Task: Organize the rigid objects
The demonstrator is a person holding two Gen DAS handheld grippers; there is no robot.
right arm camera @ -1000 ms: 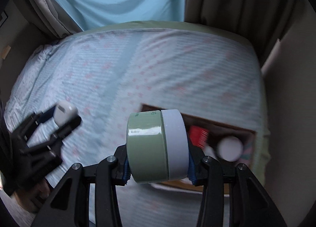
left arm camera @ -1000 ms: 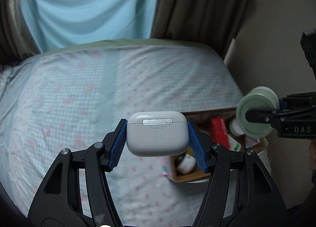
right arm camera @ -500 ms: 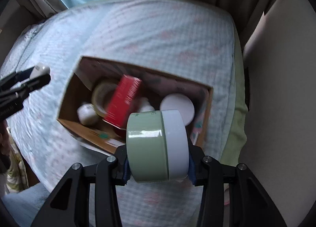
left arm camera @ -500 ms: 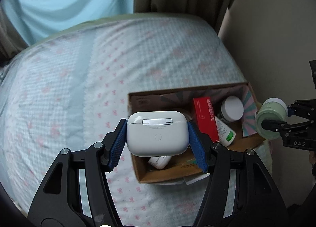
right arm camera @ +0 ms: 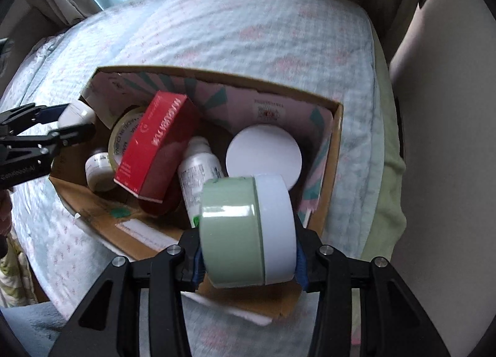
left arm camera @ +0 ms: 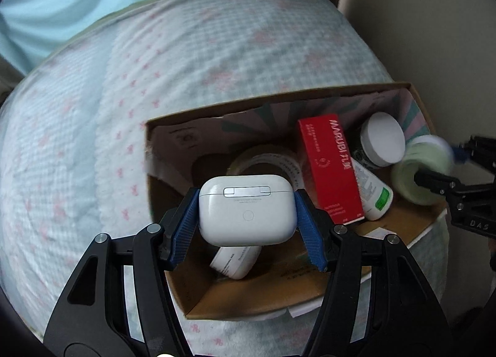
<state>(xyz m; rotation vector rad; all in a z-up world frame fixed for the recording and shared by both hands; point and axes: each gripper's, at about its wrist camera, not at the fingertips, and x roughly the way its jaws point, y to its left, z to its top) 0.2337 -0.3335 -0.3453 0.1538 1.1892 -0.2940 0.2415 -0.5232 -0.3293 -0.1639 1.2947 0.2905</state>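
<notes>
Bedspread (left arm camera: 217, 56) under box (right arm camera: 336, 140); left gripper (left arm camera: 246, 211) clamps earbud case (left arm camera: 246, 220), right gripper (right arm camera: 248, 233) jar (right arm camera: 245, 229).

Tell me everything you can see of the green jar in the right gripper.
The green jar is a squat round tub, glossy pale green with a white lid, apparently plastic. It lies on its side, lid toward the right, lid on. The right gripper clamps it across base and lid. It hangs over the near right corner of the cardboard box, touching nothing else visible.

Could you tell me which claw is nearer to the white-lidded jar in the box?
Right. The right claw, holding a green jar, hovers beside the white-lidded jar; the left claw, holding an earbuds case, is across the cardboard box.
</notes>
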